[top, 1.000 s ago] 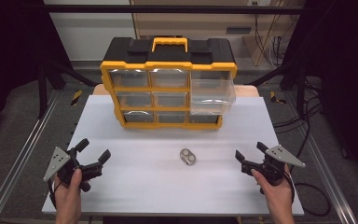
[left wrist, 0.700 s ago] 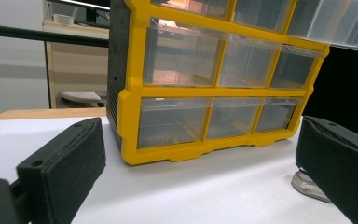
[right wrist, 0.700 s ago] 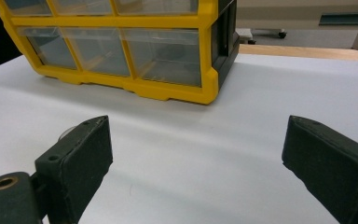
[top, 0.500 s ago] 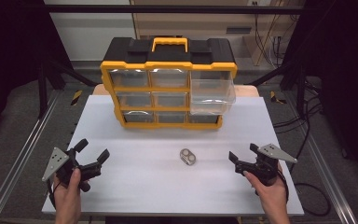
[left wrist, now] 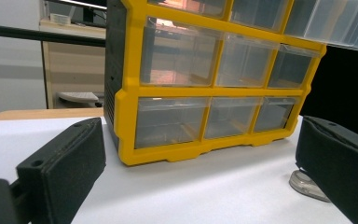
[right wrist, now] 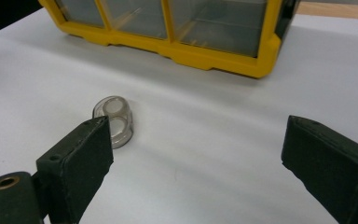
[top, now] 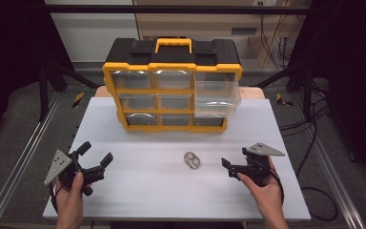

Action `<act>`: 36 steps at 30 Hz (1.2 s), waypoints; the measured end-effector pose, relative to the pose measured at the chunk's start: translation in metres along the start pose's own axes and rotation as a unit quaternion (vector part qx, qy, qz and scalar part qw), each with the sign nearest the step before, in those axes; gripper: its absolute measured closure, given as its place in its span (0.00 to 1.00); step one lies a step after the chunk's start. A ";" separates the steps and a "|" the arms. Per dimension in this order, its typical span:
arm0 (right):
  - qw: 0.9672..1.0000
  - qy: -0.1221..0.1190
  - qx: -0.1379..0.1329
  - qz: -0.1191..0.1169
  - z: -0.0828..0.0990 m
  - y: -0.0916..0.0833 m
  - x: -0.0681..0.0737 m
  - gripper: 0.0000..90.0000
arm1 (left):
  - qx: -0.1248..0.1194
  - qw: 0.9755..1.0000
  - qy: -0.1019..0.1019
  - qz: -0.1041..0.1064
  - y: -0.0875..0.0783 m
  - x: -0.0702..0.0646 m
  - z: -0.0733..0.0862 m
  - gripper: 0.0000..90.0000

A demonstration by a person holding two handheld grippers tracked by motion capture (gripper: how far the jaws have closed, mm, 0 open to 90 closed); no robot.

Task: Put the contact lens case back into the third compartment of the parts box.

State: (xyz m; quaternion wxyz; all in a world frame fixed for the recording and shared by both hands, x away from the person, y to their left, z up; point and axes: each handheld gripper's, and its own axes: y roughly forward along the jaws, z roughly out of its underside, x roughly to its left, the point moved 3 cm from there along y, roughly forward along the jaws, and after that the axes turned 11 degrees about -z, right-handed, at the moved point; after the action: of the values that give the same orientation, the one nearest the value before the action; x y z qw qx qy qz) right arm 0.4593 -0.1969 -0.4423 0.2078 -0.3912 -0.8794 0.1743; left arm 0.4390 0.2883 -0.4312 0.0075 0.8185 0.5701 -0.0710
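Observation:
A small clear plastic piece with two round caps lies on the white table top, in front of a yellow and black drawer organizer. Its upper right clear drawer is pulled out. My right gripper is open, just right of the piece and pointing at it. In the right gripper view the piece lies beyond the left jaw, outside the gap of the gripper. My left gripper is open near the front left, empty, facing the organizer; the piece peeks from behind its right jaw.
The organizer's other drawers are shut and look empty. A wooden board edge shows behind the organizer. Metal rails run along both table sides, and cables lie on the floor at the right.
My right gripper has moved left across the table, closer to the small clear piece. The left gripper has stayed in place.

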 end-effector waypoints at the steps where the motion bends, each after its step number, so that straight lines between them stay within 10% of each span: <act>1: 1.000 -0.004 0.004 -0.001 -0.001 0.002 0.001 0.10 | 0.001 1.000 0.002 0.001 0.000 0.000 0.000 0.01; 36: 0.991 -0.035 0.120 -0.051 -0.006 0.078 0.036 0.11 | 0.001 1.000 0.016 -0.005 -0.001 -0.002 -0.001 0.01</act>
State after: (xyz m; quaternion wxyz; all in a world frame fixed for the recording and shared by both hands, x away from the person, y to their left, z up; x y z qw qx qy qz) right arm 0.4880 -0.1194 -0.4656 0.2312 -0.3123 -0.8775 0.2811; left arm 0.4378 0.2870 -0.4304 -0.0031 0.8167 0.5741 -0.0587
